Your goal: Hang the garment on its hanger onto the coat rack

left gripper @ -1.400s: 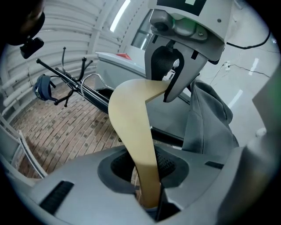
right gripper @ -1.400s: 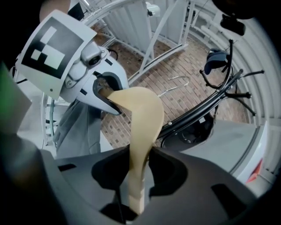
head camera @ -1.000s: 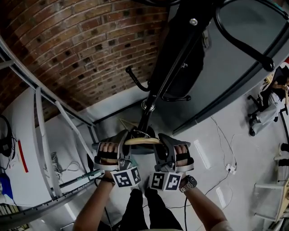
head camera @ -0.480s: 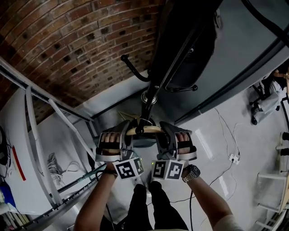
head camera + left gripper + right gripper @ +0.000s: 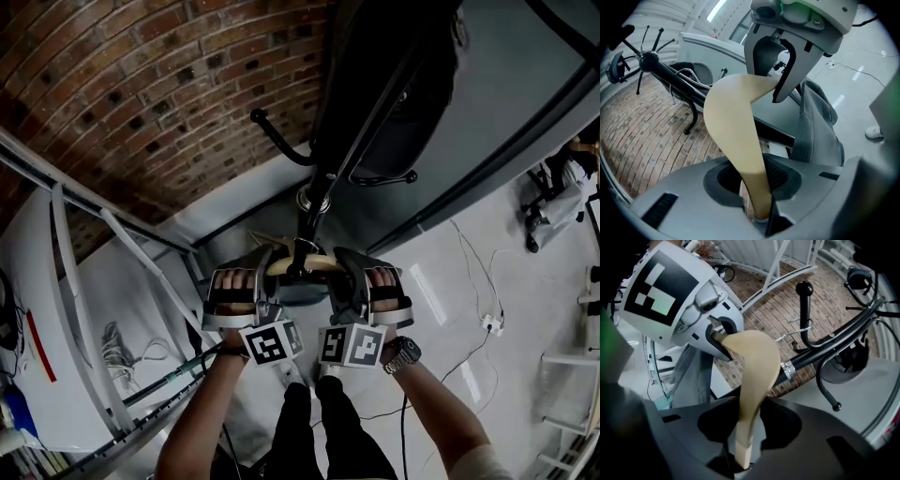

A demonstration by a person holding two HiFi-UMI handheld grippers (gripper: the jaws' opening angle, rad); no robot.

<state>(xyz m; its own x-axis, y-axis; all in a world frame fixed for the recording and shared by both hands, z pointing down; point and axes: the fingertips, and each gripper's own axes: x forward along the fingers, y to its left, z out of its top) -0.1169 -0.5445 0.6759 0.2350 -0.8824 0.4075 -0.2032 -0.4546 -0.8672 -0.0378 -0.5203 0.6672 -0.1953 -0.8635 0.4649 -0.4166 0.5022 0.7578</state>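
Our left gripper and right gripper each pinch one end of the pale wooden hanger, close to the black metal coat rack, so we hold it level and hook it on slowly, with the grey garment hanging under it.

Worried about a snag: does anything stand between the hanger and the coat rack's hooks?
Nothing visible does. The hanger, clamped by left gripper and right gripper, sits near the pole; the knobbed hook is bare.
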